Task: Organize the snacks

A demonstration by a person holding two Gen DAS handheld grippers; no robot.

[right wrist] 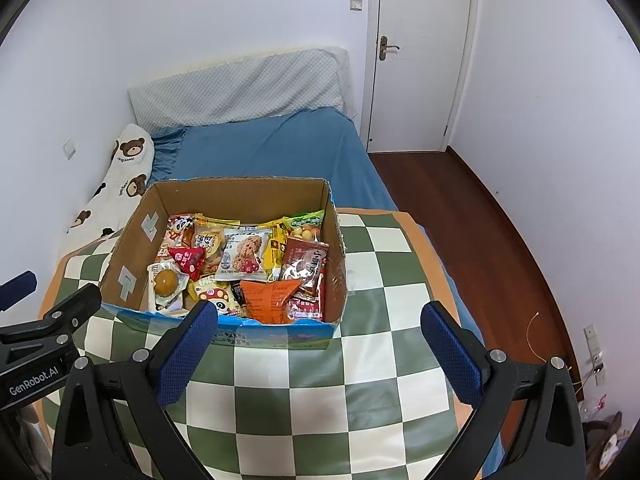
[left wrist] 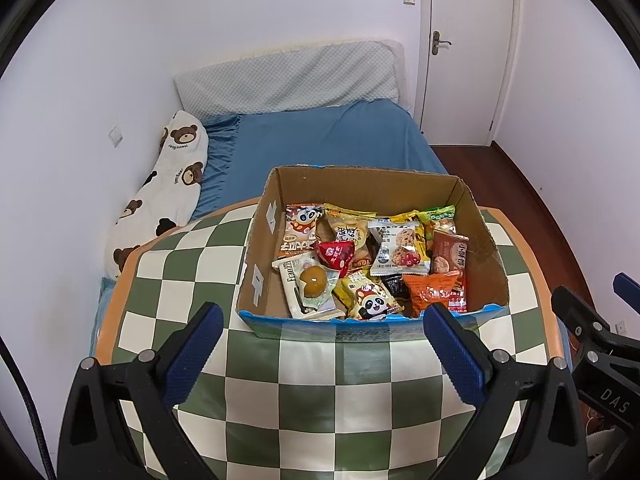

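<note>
An open cardboard box [left wrist: 486,248] [right wrist: 136,240] stands on the green-and-cream checkered table [left wrist: 312,392] [right wrist: 320,392], packed with several snack packets. Among them are a red triangular packet [left wrist: 336,254] [right wrist: 188,258], a cookie packet [left wrist: 398,252] [right wrist: 244,256], an orange packet [left wrist: 430,290] [right wrist: 268,296] and a clear packet with a yellow ball [left wrist: 314,282] [right wrist: 166,282]. My left gripper [left wrist: 322,352] stands open just short of the box's near wall, empty. My right gripper [right wrist: 320,350] is open too, before the box's near right corner, holding nothing.
Behind the table lies a bed with a blue sheet [left wrist: 320,140] [right wrist: 272,148], a bear-print pillow [left wrist: 168,192] [right wrist: 124,176] and a white headboard cushion [left wrist: 288,76]. A white door [right wrist: 420,52] and wooden floor [right wrist: 460,220] are to the right.
</note>
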